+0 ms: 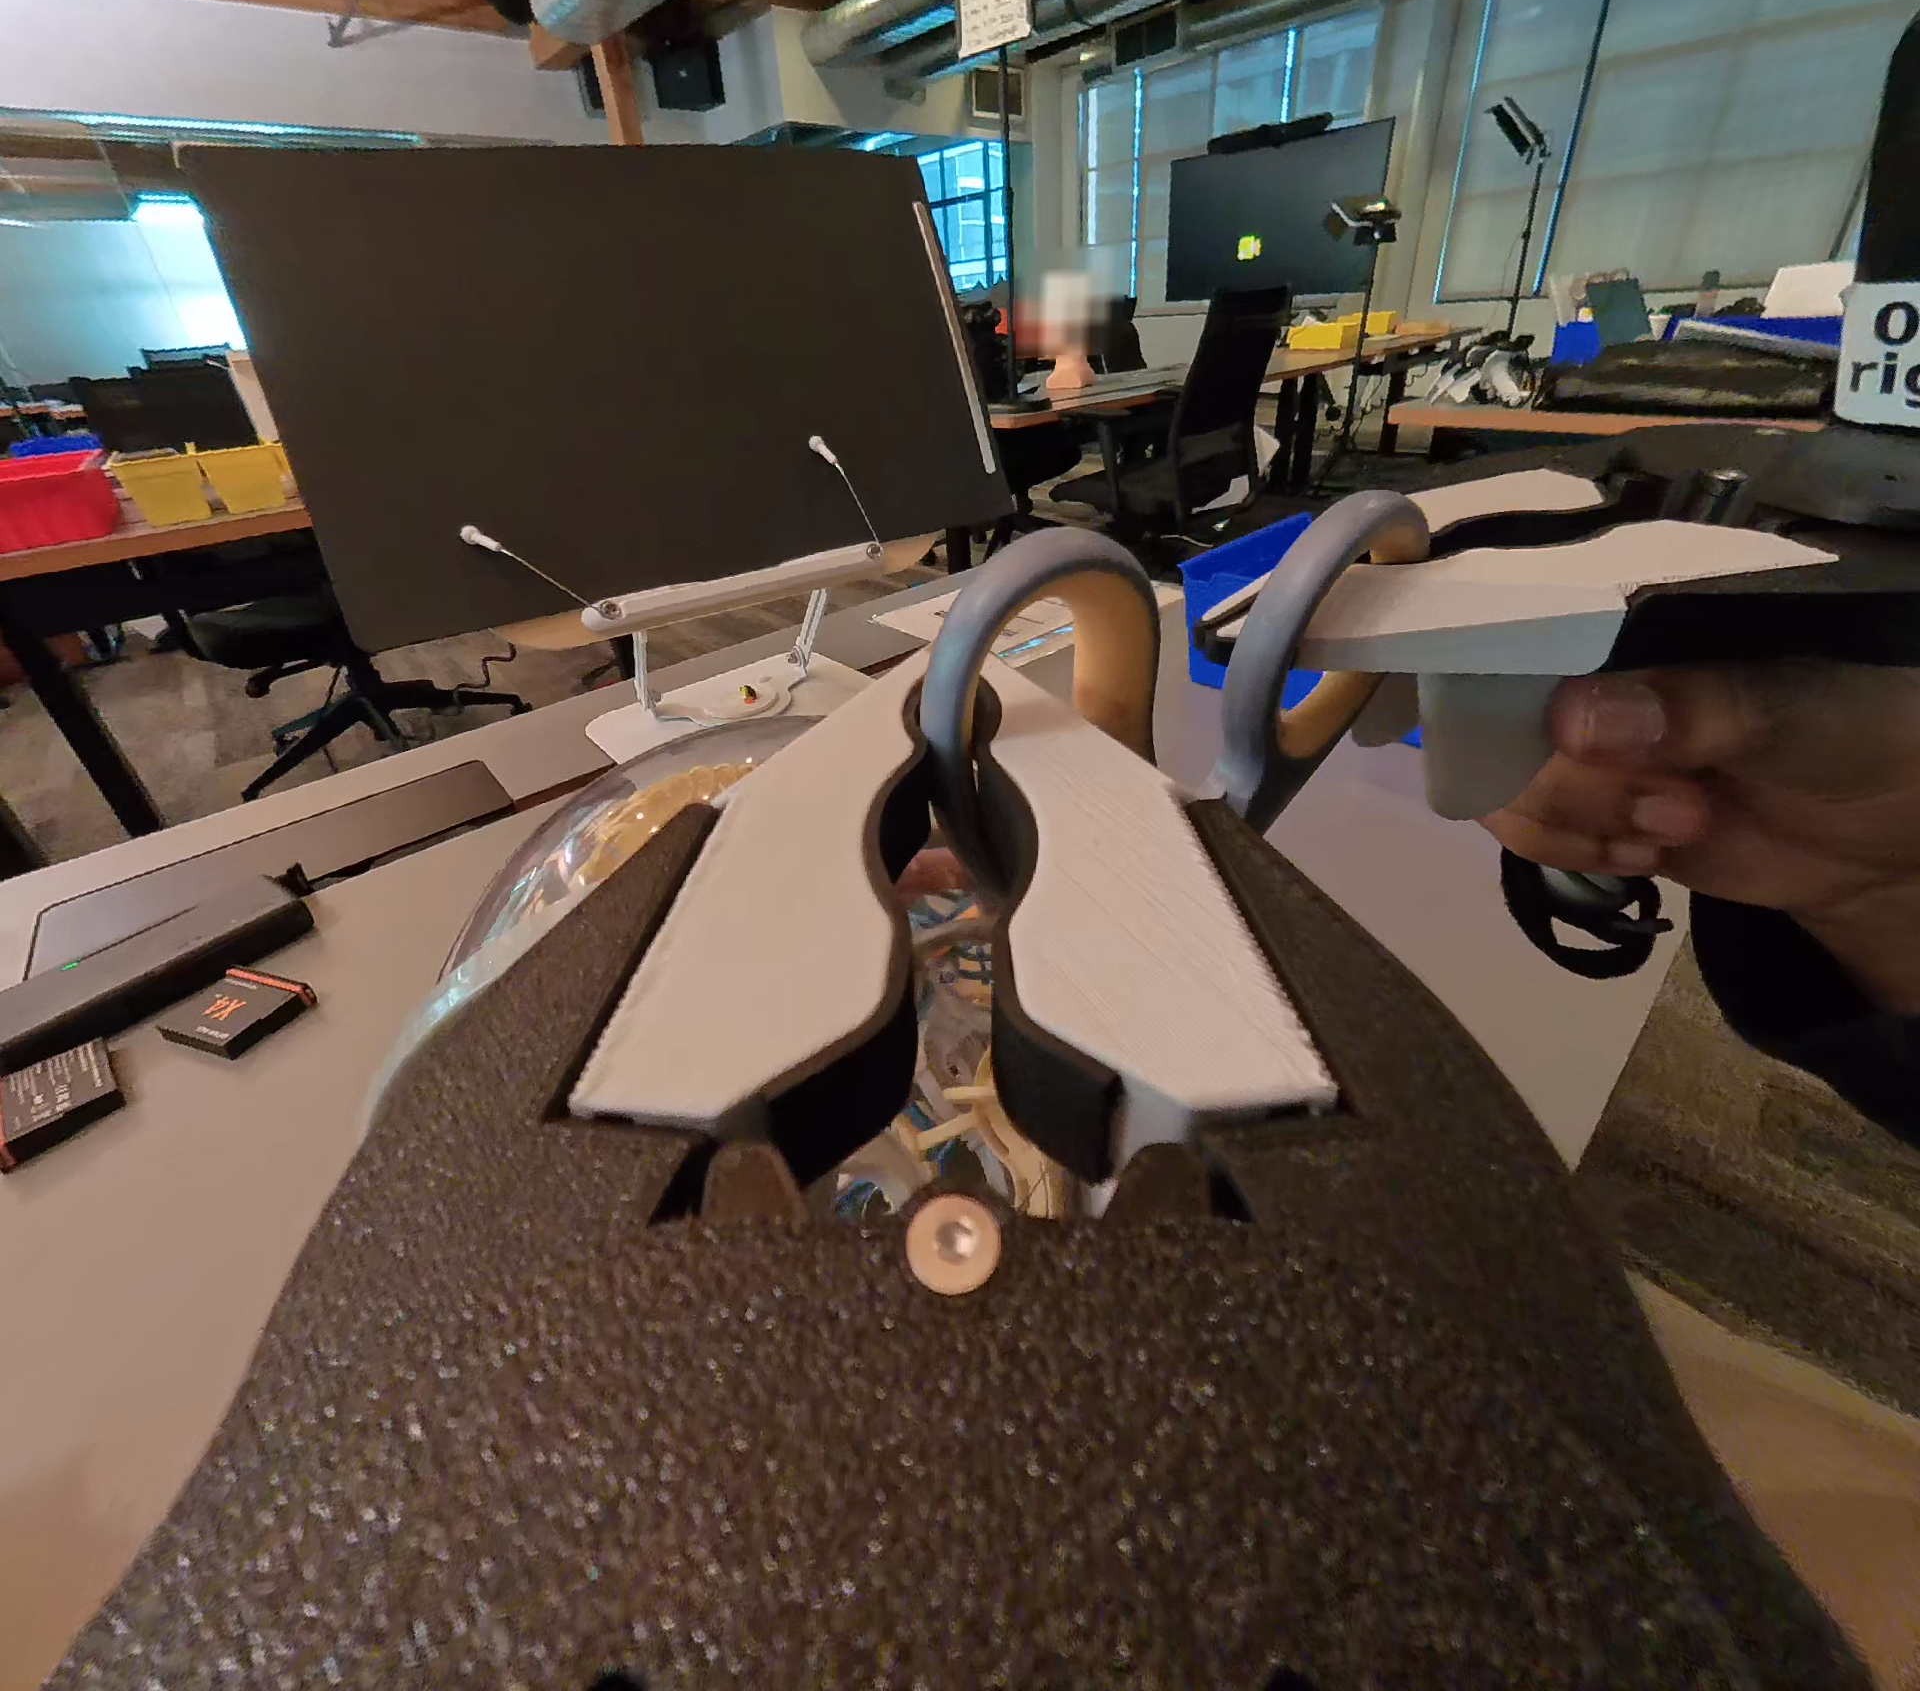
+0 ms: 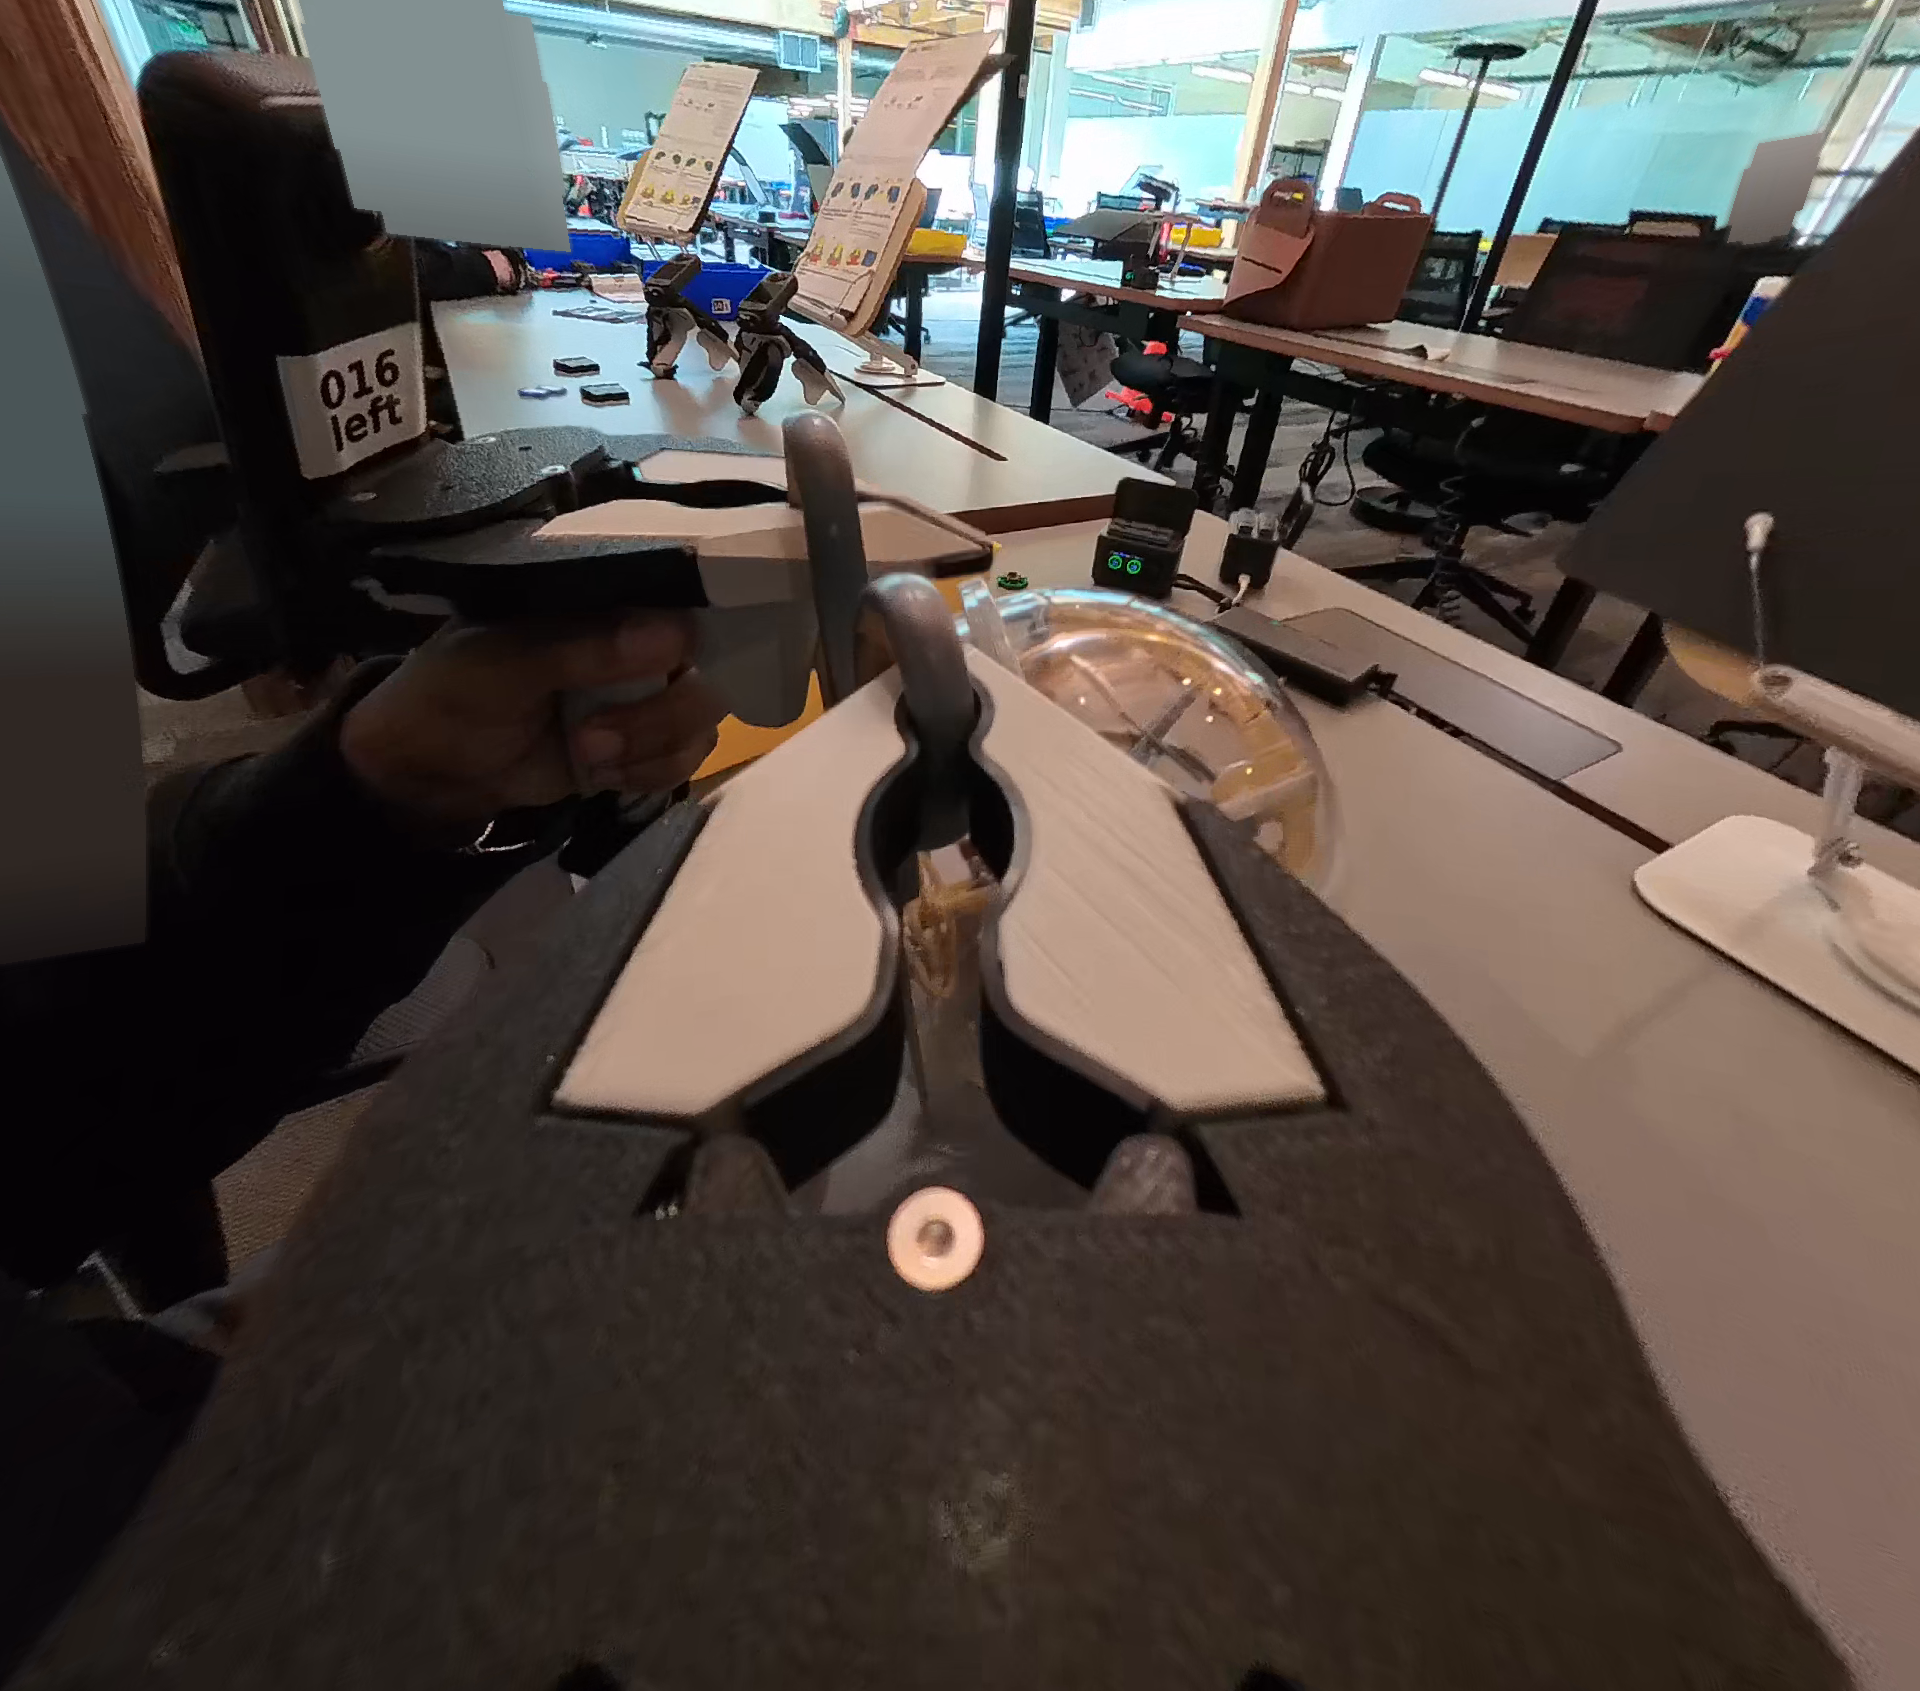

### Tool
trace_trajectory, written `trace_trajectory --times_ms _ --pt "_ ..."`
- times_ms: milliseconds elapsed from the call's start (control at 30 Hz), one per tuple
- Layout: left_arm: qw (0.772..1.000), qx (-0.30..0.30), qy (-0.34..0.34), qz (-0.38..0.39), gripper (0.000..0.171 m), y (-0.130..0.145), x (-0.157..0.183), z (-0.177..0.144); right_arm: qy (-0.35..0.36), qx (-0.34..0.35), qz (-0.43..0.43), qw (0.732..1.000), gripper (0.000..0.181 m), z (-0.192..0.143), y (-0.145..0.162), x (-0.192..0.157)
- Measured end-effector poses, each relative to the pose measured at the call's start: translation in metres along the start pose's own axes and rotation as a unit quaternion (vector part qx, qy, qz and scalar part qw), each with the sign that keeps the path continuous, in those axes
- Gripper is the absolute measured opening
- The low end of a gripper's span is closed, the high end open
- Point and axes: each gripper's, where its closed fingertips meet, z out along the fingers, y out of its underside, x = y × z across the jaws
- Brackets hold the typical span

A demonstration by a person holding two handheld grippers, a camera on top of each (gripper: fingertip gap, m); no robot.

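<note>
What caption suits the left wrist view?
Left hand-held gripper shut on one scissors handle, right hand-held gripper on the other, above a clear bowl.

I can't see the scissors' [image 1: 1049, 685] blades; my left gripper [image 1: 961, 768] covers them, lower centre. The bowl's [image 2: 1174, 706] contents blur at centre of the right view. The stand [image 2: 1808, 862] runs off the right edge.

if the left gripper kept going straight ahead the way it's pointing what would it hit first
The left gripper, shut on one loop of the scissors, points toward the white stand holding the black board. That stand looks likeliest first, though depth is unclear.
</note>
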Motion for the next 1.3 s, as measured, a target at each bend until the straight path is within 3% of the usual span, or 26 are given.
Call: trace_trajectory --times_ms 267,1300 --pt "0.998 -0.005 0.061 -0.031 0.000 0.012 0.020 0.010 0.001 0.015 0.057 0.998 0.000 -0.020 0.023 0.007" --pt "0.995 -0.026 0.091 0.008 0.000 0.023 0.054 0.017 0.030 -0.024 0.061 0.997 0.000 -0.047 0.049 0.004"
